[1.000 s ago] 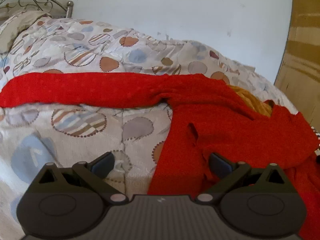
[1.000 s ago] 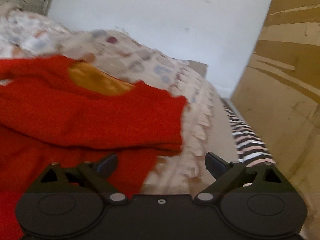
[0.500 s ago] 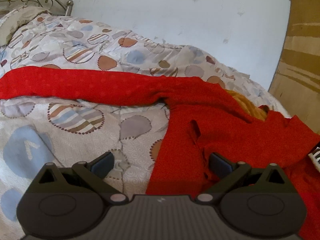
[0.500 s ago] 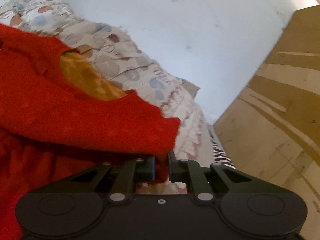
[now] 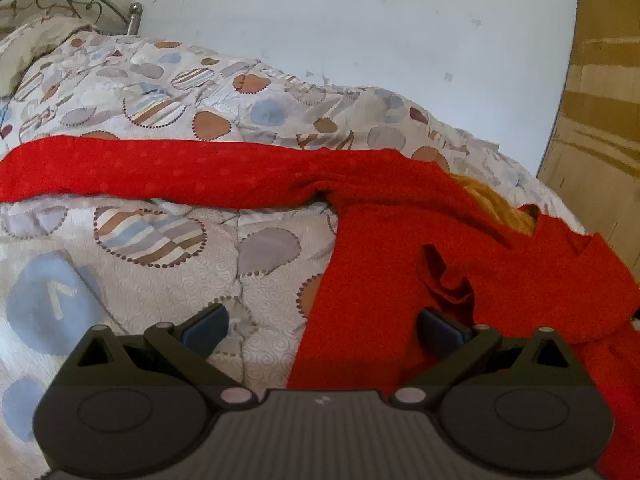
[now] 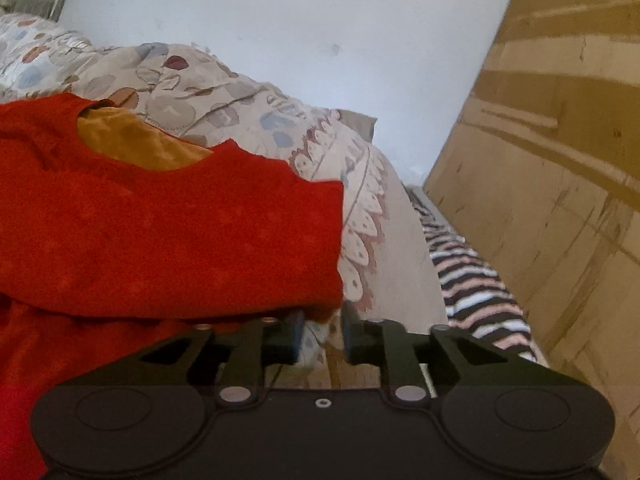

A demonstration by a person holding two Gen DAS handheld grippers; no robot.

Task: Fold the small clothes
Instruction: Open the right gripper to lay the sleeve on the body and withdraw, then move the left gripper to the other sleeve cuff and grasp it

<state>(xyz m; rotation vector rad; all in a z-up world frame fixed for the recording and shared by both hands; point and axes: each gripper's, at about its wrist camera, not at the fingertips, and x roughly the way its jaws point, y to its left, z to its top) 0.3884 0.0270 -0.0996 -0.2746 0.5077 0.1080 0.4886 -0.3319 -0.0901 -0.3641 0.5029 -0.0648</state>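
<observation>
Scene: we look along both grippers at a red knit sweater (image 5: 400,240) spread across a patterned quilt (image 5: 168,264) on a bed.
Sweater: bright red with a mustard-orange lining (image 6: 136,144) showing at the neck; one long sleeve (image 5: 160,172) runs away from the body toward the headboard end, its long axis crosswise to our left gripper.
Left gripper (image 5: 320,326): jaws wide apart, holding nothing, poised over the sweater's near edge where red meets quilt.
Right gripper (image 6: 322,334): jaws narrow and opening, the folded sleeve's cuff corner (image 6: 320,292) just at their tips, the pads not pressing it.
Key relation: the cuff lies just ahead and left of the right gripper, so we judge that hand nearer to it.
Beyond the sweater: a striped cloth (image 6: 476,284) beside a wooden panel (image 6: 560,160).
</observation>
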